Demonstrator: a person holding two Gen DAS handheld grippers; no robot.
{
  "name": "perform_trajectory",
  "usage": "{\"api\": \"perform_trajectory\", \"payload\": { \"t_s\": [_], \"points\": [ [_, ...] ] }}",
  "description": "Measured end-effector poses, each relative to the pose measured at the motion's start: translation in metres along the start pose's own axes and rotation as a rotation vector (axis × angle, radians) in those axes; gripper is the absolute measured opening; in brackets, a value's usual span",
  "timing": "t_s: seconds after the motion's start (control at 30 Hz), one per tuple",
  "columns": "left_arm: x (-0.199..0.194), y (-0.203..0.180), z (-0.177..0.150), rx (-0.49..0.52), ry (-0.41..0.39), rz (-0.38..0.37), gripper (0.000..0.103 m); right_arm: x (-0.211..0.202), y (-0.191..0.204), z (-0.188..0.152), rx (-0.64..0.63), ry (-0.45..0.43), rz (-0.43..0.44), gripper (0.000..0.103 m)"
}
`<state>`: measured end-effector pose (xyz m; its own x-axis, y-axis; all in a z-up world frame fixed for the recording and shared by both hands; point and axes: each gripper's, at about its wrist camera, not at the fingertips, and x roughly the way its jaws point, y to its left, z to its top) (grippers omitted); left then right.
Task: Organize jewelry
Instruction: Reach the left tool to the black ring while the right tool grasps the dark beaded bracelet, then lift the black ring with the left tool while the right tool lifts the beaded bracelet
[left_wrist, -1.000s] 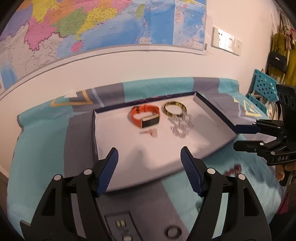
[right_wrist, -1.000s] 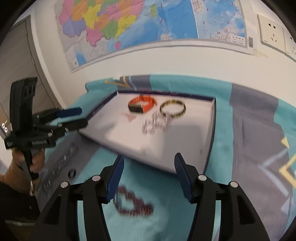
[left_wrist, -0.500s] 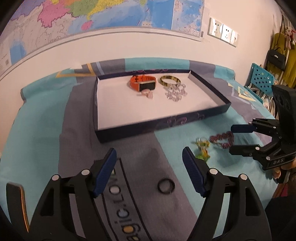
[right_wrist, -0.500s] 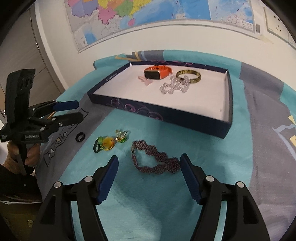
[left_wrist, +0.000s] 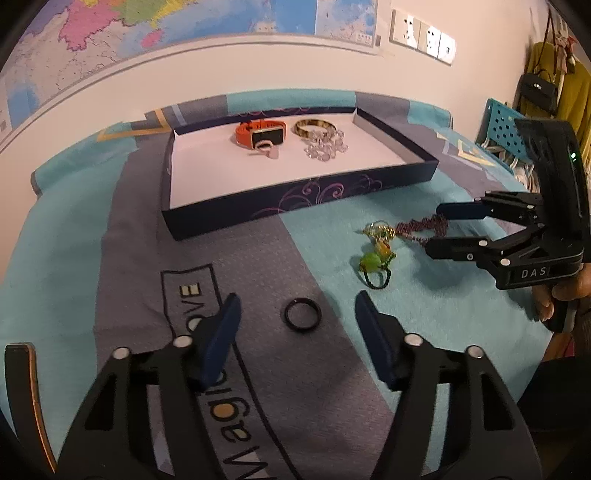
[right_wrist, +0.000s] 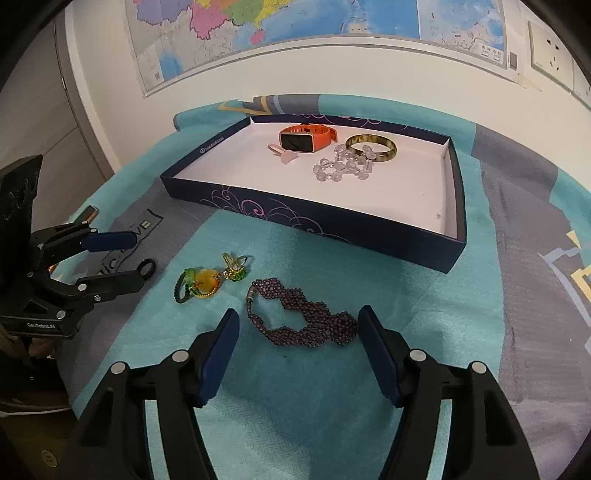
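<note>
A dark blue tray (left_wrist: 303, 197) (right_wrist: 332, 221) with a white floor holds an orange watch (left_wrist: 260, 133) (right_wrist: 306, 138), a brown bangle (left_wrist: 314, 127) (right_wrist: 371, 147), a clear bead bracelet (left_wrist: 325, 146) (right_wrist: 341, 166) and a small pink piece (right_wrist: 282, 153). On the cloth lie a black ring (left_wrist: 303, 314) (right_wrist: 146, 266), a green and yellow charm (left_wrist: 376, 254) (right_wrist: 205, 280) and a purple bead necklace (left_wrist: 421, 229) (right_wrist: 303, 321). My left gripper (left_wrist: 297, 317) (right_wrist: 122, 258) is open, straddling the black ring. My right gripper (right_wrist: 297, 330) (left_wrist: 437, 230) is open, around the purple necklace.
A teal and grey cloth (right_wrist: 369, 387) covers the table. A wall with a map (right_wrist: 295, 22) and sockets (left_wrist: 421, 35) stands behind the tray. A blue perforated crate (left_wrist: 506, 129) and hanging bags (left_wrist: 539, 88) are at the far right.
Both grippers have pulled back from over the tray and dropped lower. The left now sits at the black ring and the right at the purple necklace. Both stayed open.
</note>
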<state>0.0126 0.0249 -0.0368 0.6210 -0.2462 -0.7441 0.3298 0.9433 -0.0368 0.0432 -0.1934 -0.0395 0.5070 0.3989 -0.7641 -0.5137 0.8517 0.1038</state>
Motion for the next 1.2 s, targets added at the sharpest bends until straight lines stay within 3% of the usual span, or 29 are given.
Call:
{"api": "perform_trajectory", "payload": {
  "t_s": [0.13, 0.33, 0.5, 0.6, 0.67, 1.2],
  "points": [
    [0.004, -0.002, -0.003, 0.006, 0.025, 0.004, 0.046, 0.001, 0.001, 0.000, -0.005, 0.000, -0.032, 0.058],
    [0.005, -0.002, -0.004, 0.016, 0.031, 0.018, 0.041, 0.000, 0.000, -0.001, -0.010, -0.001, -0.077, 0.039],
    [0.004, 0.000, -0.004, 0.010, 0.029, 0.027, 0.032, -0.002, -0.005, -0.002, 0.007, -0.008, -0.066, 0.019],
    [0.003, 0.002, -0.004, 0.003, 0.028, 0.028, 0.023, -0.002, -0.005, -0.002, 0.007, -0.010, -0.060, 0.014],
    [0.003, 0.002, -0.004, 0.002, 0.027, 0.027, 0.023, -0.003, -0.004, -0.002, 0.007, -0.011, -0.054, 0.008],
    [0.001, 0.001, 0.000, -0.011, 0.015, 0.011, 0.023, -0.013, -0.010, -0.001, 0.067, -0.062, 0.020, 0.007]
  ]
}}
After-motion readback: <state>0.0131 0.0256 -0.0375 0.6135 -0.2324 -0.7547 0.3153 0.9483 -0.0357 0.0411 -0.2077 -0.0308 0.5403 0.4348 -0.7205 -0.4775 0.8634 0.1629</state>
